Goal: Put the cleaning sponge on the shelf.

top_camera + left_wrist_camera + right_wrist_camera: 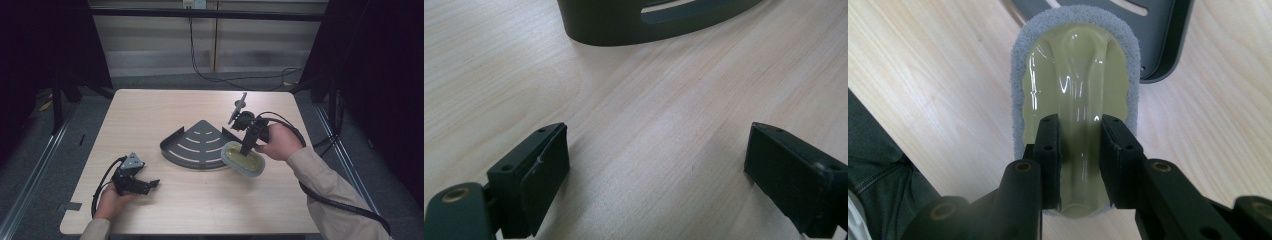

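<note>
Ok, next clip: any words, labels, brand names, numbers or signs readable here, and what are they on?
None readable.
Scrubber, held by its ridge in the right tongs: no print visible.
Grey corner shelf: plain, slots only.
Left tongs: open over the bare table, no markings.
Wall outlet at the far top: too small to tell any marking.

An oval scrubbing pad with a glossy olive-yellow plastic top and a grey abrasive rim [243,159] lies tilted, its far end overlapping the edge of a dark grey, quarter-round slotted plastic shelf tray [197,145] that sits flat near the middle of the pale wooden desk [150,110]. The pad's raised central ridge [1080,100] appears to be pinched between the right tongs [1081,150].
</note>
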A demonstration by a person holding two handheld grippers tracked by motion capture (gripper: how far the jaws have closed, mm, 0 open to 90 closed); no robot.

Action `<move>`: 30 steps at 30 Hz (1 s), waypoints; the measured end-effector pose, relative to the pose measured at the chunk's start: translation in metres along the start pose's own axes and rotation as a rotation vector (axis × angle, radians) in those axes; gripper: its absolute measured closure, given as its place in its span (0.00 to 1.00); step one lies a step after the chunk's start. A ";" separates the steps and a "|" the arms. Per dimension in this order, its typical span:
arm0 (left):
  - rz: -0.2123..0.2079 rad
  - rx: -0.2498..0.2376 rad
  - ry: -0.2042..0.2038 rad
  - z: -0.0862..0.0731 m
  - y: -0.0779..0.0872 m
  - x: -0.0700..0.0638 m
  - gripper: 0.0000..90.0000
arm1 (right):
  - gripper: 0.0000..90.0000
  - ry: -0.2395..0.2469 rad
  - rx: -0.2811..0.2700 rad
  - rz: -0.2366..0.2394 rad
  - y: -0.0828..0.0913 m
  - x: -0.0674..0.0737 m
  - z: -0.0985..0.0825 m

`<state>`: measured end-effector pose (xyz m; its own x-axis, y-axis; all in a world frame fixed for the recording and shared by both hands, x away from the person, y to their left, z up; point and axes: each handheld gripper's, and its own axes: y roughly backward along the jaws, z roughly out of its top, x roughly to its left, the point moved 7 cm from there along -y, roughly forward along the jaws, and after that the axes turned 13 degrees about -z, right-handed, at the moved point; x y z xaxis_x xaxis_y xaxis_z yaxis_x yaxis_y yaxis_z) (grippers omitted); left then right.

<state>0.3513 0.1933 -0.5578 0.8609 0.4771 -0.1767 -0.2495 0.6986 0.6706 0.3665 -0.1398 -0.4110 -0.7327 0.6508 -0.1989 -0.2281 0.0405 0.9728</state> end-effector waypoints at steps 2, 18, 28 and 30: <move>0.000 0.000 0.000 0.000 0.000 0.000 0.11 | 0.79 -0.005 0.001 -0.002 0.001 -0.003 0.002; -0.003 0.005 -0.001 0.000 0.000 0.000 0.11 | 0.79 -0.035 -0.004 -0.024 0.002 -0.021 0.023; -0.003 0.004 -0.001 0.000 0.000 0.000 0.11 | 0.80 -0.061 0.002 -0.037 0.001 -0.031 0.038; -0.003 0.005 -0.002 0.000 0.000 0.000 0.11 | 0.79 -0.062 0.002 -0.047 0.000 -0.034 0.040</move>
<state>0.3511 0.1936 -0.5578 0.8623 0.4743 -0.1776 -0.2450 0.6975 0.6734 0.4167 -0.1315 -0.3995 -0.6805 0.6936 -0.2364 -0.2598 0.0732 0.9629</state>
